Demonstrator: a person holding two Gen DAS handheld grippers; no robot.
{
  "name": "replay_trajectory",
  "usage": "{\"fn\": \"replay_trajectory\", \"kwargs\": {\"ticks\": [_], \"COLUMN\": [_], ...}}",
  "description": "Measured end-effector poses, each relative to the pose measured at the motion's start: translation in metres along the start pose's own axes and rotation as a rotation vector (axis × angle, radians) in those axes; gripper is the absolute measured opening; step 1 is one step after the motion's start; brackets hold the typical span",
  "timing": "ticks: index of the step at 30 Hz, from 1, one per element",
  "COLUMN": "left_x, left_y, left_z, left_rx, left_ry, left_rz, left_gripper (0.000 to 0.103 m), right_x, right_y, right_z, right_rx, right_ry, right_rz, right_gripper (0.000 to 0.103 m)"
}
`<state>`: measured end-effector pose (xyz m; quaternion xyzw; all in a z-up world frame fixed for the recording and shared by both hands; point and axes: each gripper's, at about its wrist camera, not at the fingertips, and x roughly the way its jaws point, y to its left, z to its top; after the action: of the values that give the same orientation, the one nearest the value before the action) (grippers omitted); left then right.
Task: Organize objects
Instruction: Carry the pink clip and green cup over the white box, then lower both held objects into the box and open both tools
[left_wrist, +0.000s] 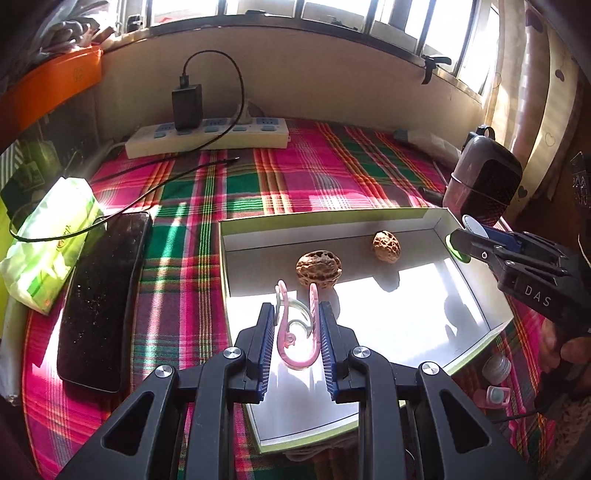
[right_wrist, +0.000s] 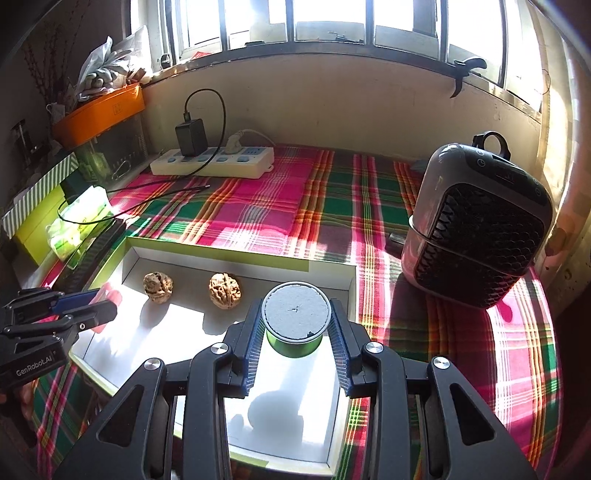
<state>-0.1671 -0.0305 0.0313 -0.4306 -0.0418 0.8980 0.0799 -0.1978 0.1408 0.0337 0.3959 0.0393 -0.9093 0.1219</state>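
A shallow white box lid (left_wrist: 476, 295) (right_wrist: 343, 280) lies on the plaid cloth with two walnuts (left_wrist: 318, 266) (left_wrist: 386, 246) (right_wrist: 158, 287) (right_wrist: 224, 290) inside. My left gripper (left_wrist: 296, 314) is shut on a pink and clear plastic clip (left_wrist: 295, 332), held over the box's near left part. My right gripper (right_wrist: 296, 325) is shut on a small green tin with a grey lid (right_wrist: 295, 317), held over the box's right side. The right gripper also shows in the left wrist view (left_wrist: 461, 240), the left one in the right wrist view (right_wrist: 99, 306).
A black phone (left_wrist: 103, 310) and a green tissue pack (left_wrist: 48, 243) lie left of the box. A power strip (left_wrist: 207, 138) with a charger sits at the back. A dark fan heater (right_wrist: 476, 229) stands right. Small bottles (left_wrist: 496, 369) lie by the box's right corner.
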Motion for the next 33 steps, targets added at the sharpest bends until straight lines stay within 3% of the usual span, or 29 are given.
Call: {"fn": "replay_trajectory", "kwargs": {"ticks": [13,33], "left_x": [0.017,0.026], "left_y": [0.004,-0.008], "left_z": [0.012,0.016], "left_rx": [-0.006,0.049], "left_ry": [0.006,0.006], "left_rz": [0.007,0.044], "left_gripper": [0.021,0.021], "right_x": [0.030,0.040], "right_y": [-0.001,0.001], "right_z": [0.009,0.011], "right_rx": [-0.017,-0.034], "right_ry": [0.046,0.058], "right_rz": [0.005,-0.008], "right_gripper": [0.035,0.035]}}
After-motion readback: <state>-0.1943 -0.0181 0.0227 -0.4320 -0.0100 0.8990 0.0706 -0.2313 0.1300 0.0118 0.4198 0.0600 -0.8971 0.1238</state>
